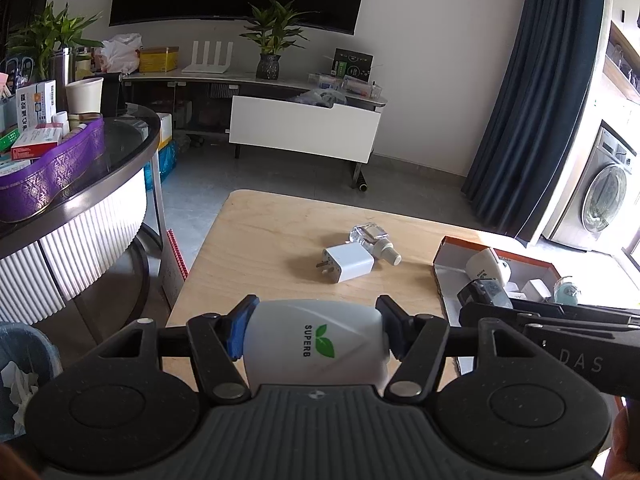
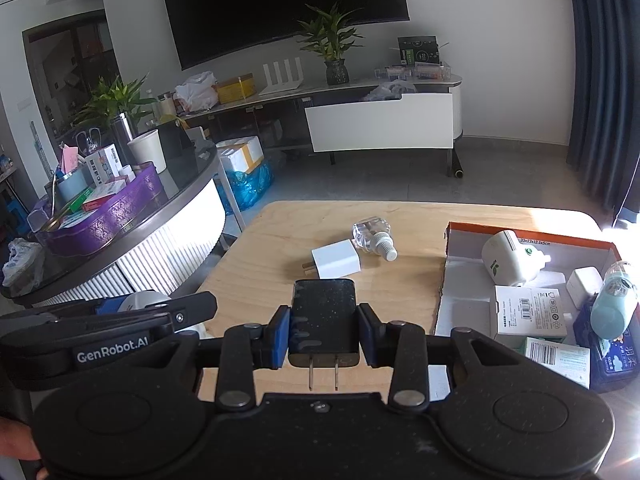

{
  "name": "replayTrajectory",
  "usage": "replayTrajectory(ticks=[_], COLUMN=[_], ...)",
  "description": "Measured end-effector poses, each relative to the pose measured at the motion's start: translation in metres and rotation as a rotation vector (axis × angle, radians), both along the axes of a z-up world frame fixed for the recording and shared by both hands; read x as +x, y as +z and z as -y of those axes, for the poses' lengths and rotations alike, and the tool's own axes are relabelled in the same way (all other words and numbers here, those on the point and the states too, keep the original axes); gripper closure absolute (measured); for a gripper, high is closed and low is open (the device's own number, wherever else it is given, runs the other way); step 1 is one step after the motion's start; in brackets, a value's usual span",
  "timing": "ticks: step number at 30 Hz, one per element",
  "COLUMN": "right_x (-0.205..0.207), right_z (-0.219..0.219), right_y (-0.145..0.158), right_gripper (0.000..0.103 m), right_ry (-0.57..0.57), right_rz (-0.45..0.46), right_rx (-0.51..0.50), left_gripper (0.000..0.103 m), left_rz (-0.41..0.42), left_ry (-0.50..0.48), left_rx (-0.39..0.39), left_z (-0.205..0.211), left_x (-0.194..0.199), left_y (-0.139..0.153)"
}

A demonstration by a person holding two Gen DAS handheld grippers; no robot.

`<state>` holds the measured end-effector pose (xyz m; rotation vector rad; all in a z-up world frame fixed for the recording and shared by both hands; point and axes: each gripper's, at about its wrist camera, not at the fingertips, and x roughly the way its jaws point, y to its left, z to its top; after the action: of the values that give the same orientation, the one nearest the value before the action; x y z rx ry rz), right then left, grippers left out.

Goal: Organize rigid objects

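Left gripper (image 1: 316, 334): clamped across the white SUPERB device (image 1: 316, 344), held above the table (image 1: 260, 248).
Table middle: white charger (image 2: 335, 259) touching the clear bottle (image 2: 372, 234), both unsorted.
Right gripper (image 2: 323, 330): closed on the black adapter (image 2: 323, 322), prongs toward the camera.
Box (image 2: 528, 238): crowded, free space probably near-left; lower each item there, level, one at a time.

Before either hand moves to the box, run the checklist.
1. Left gripper shut on white device: ok.
2. Right gripper shut on black charger: ok.
3. Box open on top: ok.
4. Free floor in box, near left corner: ok.
5. White charger and clear bottle left on table: not ok.
6. Grippers apart: cannot tell.
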<state>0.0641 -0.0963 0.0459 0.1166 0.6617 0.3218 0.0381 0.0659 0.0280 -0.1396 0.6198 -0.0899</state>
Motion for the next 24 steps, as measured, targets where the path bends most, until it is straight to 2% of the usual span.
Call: replayTrajectory(ticks=[24], right_x=[-0.04], right_z=[0.026], right_y=[0.004], right_gripper=[0.059], right_ry=[-0.047], right_rz=[0.025], right_rx=[0.026], left_gripper=[0.039], left_rz=[0.015], left_ry=[-0.017], left_rx=[0.006], left_z=[0.016], left_x=[-0.026], left_y=[0.004])
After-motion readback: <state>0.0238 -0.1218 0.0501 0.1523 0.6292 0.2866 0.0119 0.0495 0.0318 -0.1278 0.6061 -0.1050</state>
